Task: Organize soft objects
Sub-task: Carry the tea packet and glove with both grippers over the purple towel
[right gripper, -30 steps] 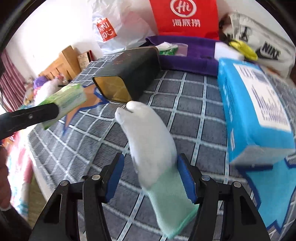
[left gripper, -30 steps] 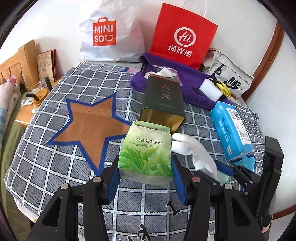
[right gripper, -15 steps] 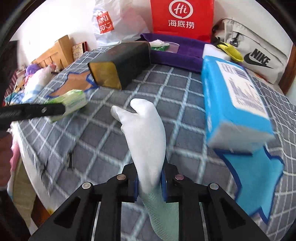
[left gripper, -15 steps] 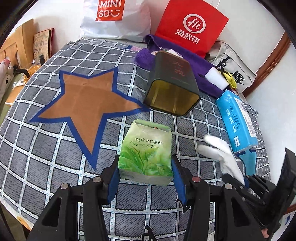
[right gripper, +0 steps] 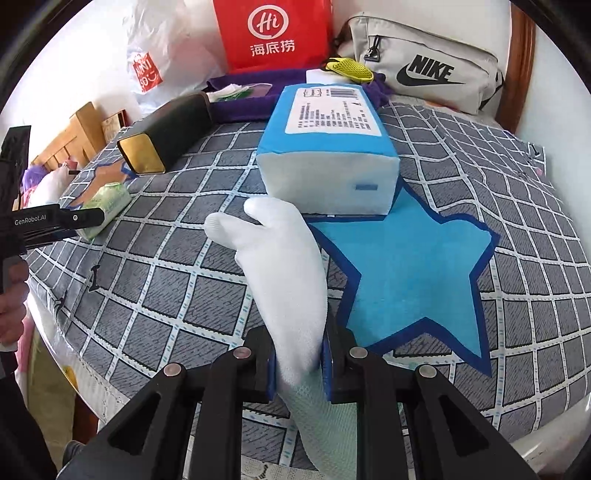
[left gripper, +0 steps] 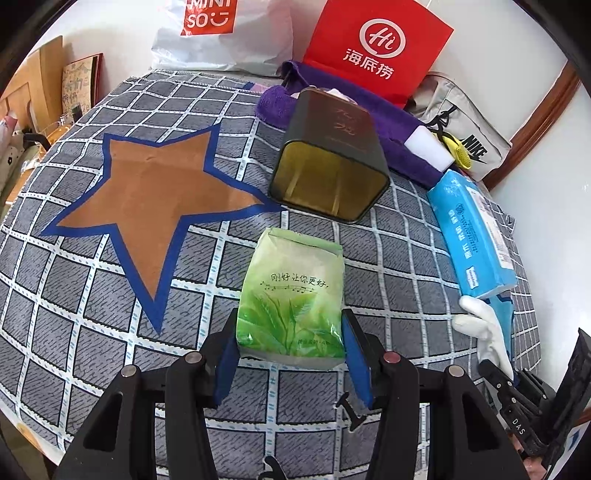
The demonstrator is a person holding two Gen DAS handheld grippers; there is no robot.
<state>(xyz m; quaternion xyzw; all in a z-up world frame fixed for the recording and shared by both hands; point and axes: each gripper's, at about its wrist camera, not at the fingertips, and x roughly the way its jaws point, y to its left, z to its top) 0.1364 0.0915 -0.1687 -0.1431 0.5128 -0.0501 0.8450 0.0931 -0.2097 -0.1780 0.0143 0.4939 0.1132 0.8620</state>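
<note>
On the checked cloth (left gripper: pixel 110 295), seen from the left wrist, the left gripper (left gripper: pixel 291 354) held a green pack (left gripper: pixel 291 295) by its lower end, blue pads pressed against both sides, the pack reaching up toward the open mouth of a dark tin (left gripper: pixel 328 162) lying on its side. An orange star (left gripper: pixel 147 199) lay left of the tin. Only this view looked into the tin's gold inside and showed the whole orange star. At the right edge a white glove (left gripper: pixel 484 328) stuck up beside a blue tissue pack (left gripper: pixel 472 236), with little of the right gripper visible.

From the right wrist, the right gripper (right gripper: pixel 299 373) was pinched narrow on the glove (right gripper: pixel 284 266); its jaws had just been closing, and the glove sat squeezed between the pads, fingers pointing up and away, green cuff hanging toward the camera. Only here did the blue star (right gripper: pixel 417 266) show in full, the tissue pack (right gripper: pixel 328 147) resting on its far point, the glove over the star's left edge. The green pack (right gripper: pixel 107 203) appeared small at the left, in the other gripper, with a hand (right gripper: pixel 11 295) at the frame's edge. A Nike bag (right gripper: pixel 424 74) and a red bag (right gripper: pixel 273 33) stood behind.
</note>
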